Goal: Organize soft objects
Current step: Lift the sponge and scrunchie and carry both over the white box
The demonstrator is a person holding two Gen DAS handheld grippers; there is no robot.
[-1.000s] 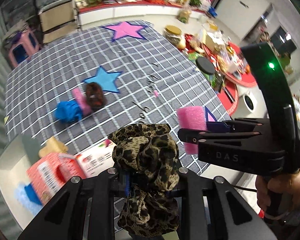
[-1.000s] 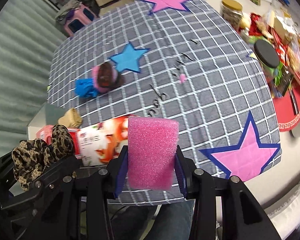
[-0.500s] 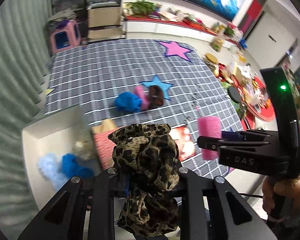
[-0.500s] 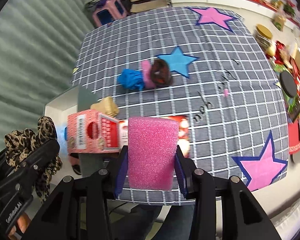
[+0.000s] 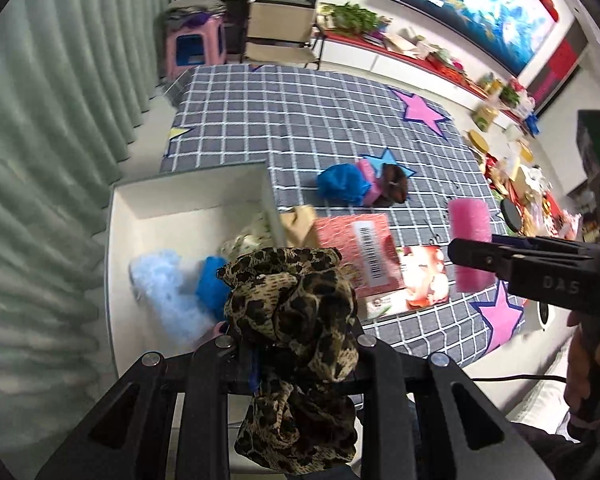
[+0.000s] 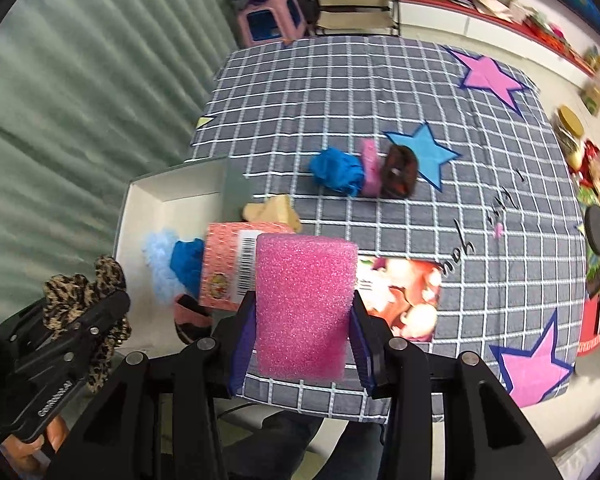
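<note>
My left gripper is shut on a leopard-print scrunchie, which hangs over the near right part of the white box. My right gripper is shut on a pink foam sponge, above the table's near edge beside the box. In the left wrist view the right gripper and its sponge stand to the right. The right wrist view shows the left gripper with the scrunchie at lower left. Inside the box lie a light blue fluffy piece, a blue cloth and a pale patterned cloth.
A red carton lies on the checked tablecloth against the box, with a tan sponge behind it. Farther back sit a blue cloth ball, a small pink sponge and a brown scrunchie. A curtain hangs at left.
Both grippers have swung left across the table with their loads still held. The white box and its contents have come into fuller view beneath the left gripper.
</note>
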